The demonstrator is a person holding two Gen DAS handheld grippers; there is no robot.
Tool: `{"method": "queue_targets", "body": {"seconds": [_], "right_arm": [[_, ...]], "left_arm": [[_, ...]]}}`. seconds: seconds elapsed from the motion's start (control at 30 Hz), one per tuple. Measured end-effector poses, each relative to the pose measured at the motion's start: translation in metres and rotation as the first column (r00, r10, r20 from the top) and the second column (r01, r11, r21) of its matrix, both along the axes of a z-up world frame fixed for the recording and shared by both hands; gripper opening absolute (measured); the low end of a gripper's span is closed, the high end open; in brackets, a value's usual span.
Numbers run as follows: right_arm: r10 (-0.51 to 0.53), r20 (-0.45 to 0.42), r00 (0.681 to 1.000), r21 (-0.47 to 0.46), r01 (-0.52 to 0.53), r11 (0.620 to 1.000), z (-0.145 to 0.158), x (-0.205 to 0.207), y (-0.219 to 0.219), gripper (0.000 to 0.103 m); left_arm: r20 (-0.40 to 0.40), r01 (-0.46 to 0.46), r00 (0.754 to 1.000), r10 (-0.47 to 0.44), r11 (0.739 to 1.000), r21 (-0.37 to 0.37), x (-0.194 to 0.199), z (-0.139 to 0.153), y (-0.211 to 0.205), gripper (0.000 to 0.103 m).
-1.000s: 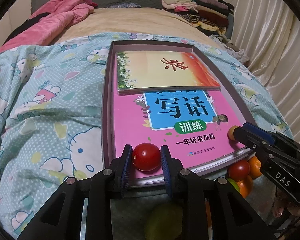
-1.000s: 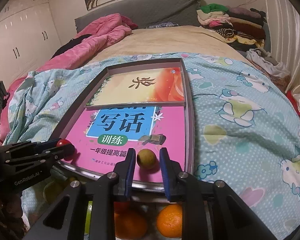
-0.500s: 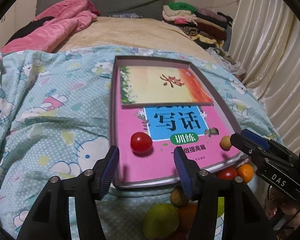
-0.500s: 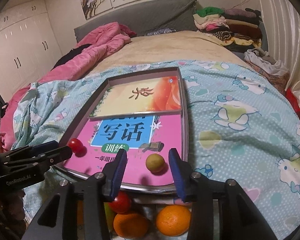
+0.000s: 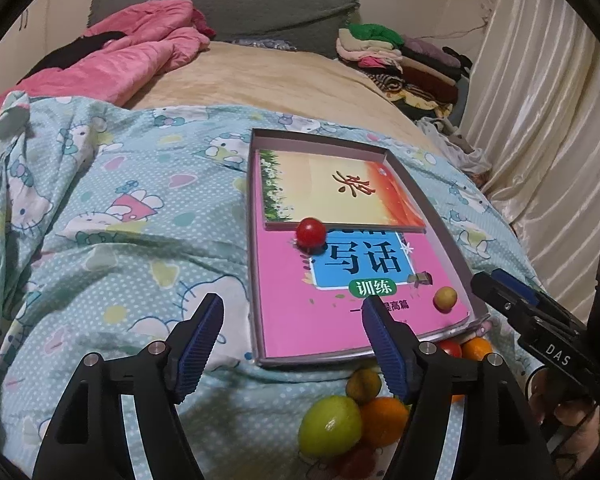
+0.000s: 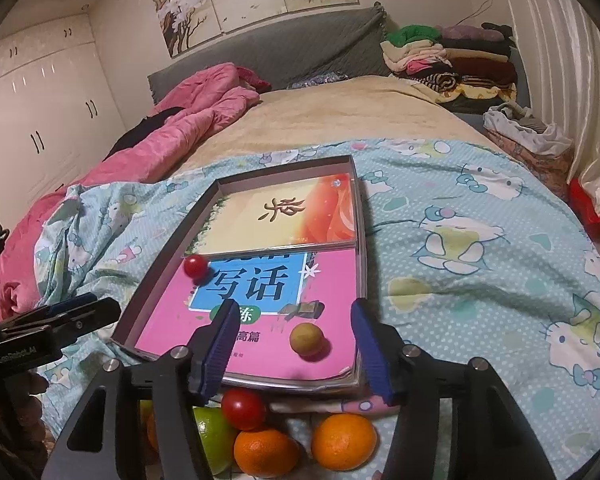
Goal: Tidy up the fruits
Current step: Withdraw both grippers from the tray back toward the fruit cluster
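Note:
A grey tray (image 5: 255,216) (image 6: 162,260) lined with books lies on the bed. A red cherry tomato (image 5: 310,232) (image 6: 195,267) rests on the pink book by the yellow book's edge. A small yellow-brown fruit (image 5: 445,298) (image 6: 306,338) lies near the tray's front right. My left gripper (image 5: 292,344) is open and empty, in front of the tray. My right gripper (image 6: 294,354) is open and empty, its jaws wide on either side of the yellow-brown fruit but pulled back from it. A pile of loose fruit sits before the tray: green fruit (image 5: 330,426), oranges (image 6: 343,440), a red tomato (image 6: 243,408).
The tray sits on a Hello Kitty quilt (image 5: 112,240). A pink duvet (image 6: 188,120) lies at the back left and folded clothes (image 6: 452,60) at the back right. Curtains (image 5: 548,120) hang on the right. White wardrobes (image 6: 40,112) stand at the left.
Both grippers opened, let go of their fruits and drew back from the tray. The cherry tomato rolled farther in, up to the yellow book's edge. The yellow-brown fruit stayed near the front.

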State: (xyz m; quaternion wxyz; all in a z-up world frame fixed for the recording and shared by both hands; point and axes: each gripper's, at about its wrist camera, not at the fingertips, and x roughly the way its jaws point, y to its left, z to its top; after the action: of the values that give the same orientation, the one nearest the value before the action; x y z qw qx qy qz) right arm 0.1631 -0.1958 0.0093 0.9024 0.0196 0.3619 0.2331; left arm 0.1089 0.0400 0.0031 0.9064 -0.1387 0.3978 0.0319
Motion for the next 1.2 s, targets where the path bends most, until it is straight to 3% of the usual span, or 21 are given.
{"method": "queue_targets", "body": {"seconds": [0.3,0.53,0.83,1.2], "right_arm": [[0.004,0.020,1.000,0.009,-0.005,1.000,0.006,-0.009,-0.004,0.064],[0.022,0.021,1.000,0.005,-0.022,1.000,0.008,-0.020,-0.004,0.068],[0.042,0.035,0.998,-0.013,-0.042,0.999,0.011,-0.033,0.000,0.069],[0.045,0.026,0.999,-0.009,-0.045,0.999,0.016,-0.047,0.002,0.071]], "left_arm": [[0.007,-0.056,0.998,0.056,0.998,-0.024,-0.014,0.007,0.011,0.077],[-0.027,-0.020,0.999,0.018,0.998,-0.066,-0.021,0.003,0.008,0.078],[-0.052,0.020,0.998,-0.021,1.000,-0.013,-0.029,-0.001,-0.003,0.078],[-0.090,0.059,0.994,-0.059,0.998,-0.003,-0.036,-0.007,-0.010,0.078]]}}
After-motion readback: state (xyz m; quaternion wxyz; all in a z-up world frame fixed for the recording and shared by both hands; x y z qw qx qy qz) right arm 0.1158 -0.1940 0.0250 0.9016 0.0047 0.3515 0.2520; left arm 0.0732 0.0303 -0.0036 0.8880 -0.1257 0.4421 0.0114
